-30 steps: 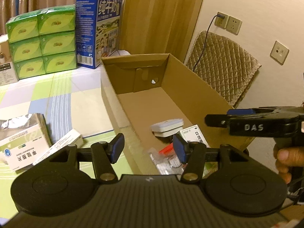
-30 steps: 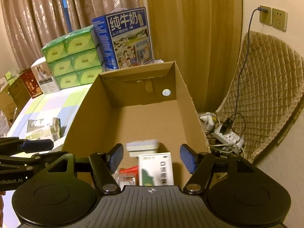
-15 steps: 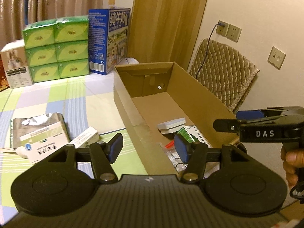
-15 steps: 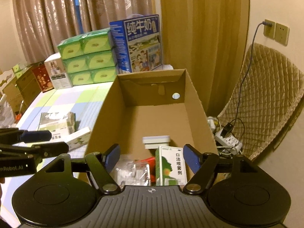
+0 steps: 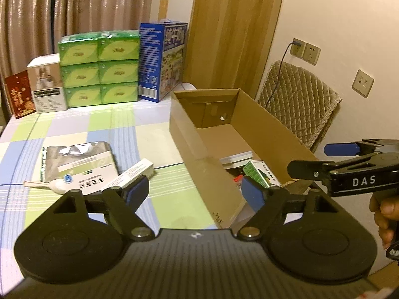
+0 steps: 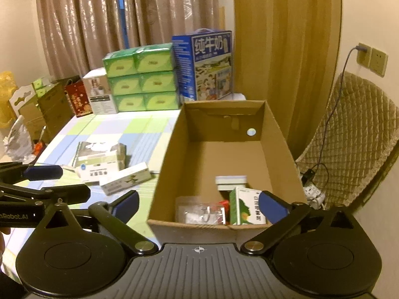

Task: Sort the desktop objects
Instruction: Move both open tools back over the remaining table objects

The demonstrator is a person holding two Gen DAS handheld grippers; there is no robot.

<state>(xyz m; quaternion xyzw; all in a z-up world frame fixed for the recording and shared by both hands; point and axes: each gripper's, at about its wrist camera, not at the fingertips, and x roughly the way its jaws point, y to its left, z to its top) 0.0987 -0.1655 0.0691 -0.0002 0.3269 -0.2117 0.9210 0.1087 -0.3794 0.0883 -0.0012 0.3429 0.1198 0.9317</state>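
Two empty grippers held above a desk, beside an open brown cardboard box [image 5: 261, 134].

Left wrist view: the left gripper [image 5: 195, 190] has its jaws spread wide with nothing between them; on the checked green-and-blue desk [image 5: 104, 127] lie a silver foil packet with a white label [image 5: 79, 162] and a long white carton [image 5: 132, 174], touching. Right wrist view: the right gripper [image 6: 198, 205] likewise gapes empty over the box, where a green-and-white medicine carton [image 6: 245, 209], a flat white case [image 6: 230, 182] and clear blister packs [image 6: 202, 211] lie at the near end.
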